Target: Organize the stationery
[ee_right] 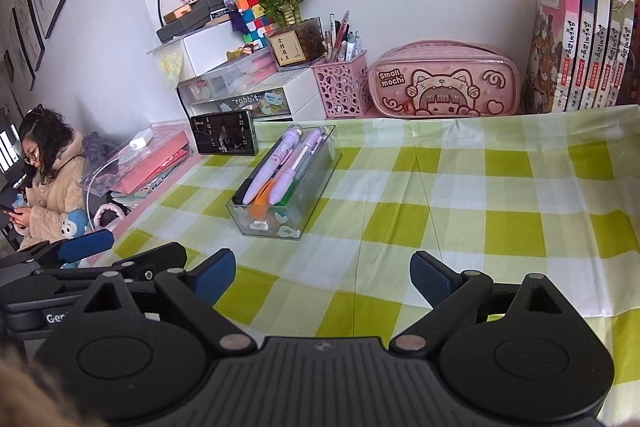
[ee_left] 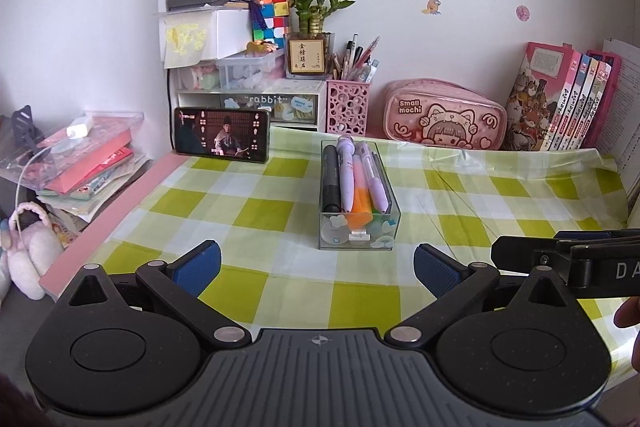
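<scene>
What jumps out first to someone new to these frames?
The clear tray of pens, mid-table on the green checked cloth, just ahead of the open left gripper. Behind it against the wall, the pink pencil case. The right gripper is open too, over bare cloth.

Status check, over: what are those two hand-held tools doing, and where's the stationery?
Left tool open, empty. Right tool open, empty. Pens lying in clear tray on checked cloth, ahead of both tools. Nothing in the way.
</scene>
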A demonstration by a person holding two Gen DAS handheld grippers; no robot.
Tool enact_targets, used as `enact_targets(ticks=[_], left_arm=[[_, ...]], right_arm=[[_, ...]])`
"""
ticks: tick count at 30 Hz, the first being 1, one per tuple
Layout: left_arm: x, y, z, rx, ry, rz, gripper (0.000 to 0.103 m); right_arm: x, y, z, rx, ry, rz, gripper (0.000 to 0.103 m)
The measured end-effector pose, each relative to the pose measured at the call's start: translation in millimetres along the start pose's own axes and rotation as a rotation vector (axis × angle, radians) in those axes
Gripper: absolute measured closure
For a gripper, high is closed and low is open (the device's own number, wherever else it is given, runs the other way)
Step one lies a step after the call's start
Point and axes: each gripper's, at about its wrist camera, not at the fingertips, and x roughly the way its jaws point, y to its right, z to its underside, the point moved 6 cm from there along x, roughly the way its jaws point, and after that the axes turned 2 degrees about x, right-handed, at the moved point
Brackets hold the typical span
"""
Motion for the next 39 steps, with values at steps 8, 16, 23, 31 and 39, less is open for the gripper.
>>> enact_targets(ticks=[8,16,23,31,39], left_arm=[[1,5,2,0.005,-0.01,0.015,0.005],[1,7,3,0.007,-0.016,0.026,0.005],[3,6,3,0.006,-0.017,0.01,0.005],[2,6,3,0.011,-0.004,0.006,0.005],[1,6,3,0.01,-0.006,0.009,0.005]], right_arm=[[1,0,4,-0.012,-0.008,-0.012,0.019],[-3,-1,5,-0.019,0.006,-0.01,0.019],[-3,-5,6,-0.043,0.011,0.01,0.019],[-6,-10,6,-0.067,0.029,0.005,0.019],[-6,-9,7,-0.067,0.03,0.006,0.019]])
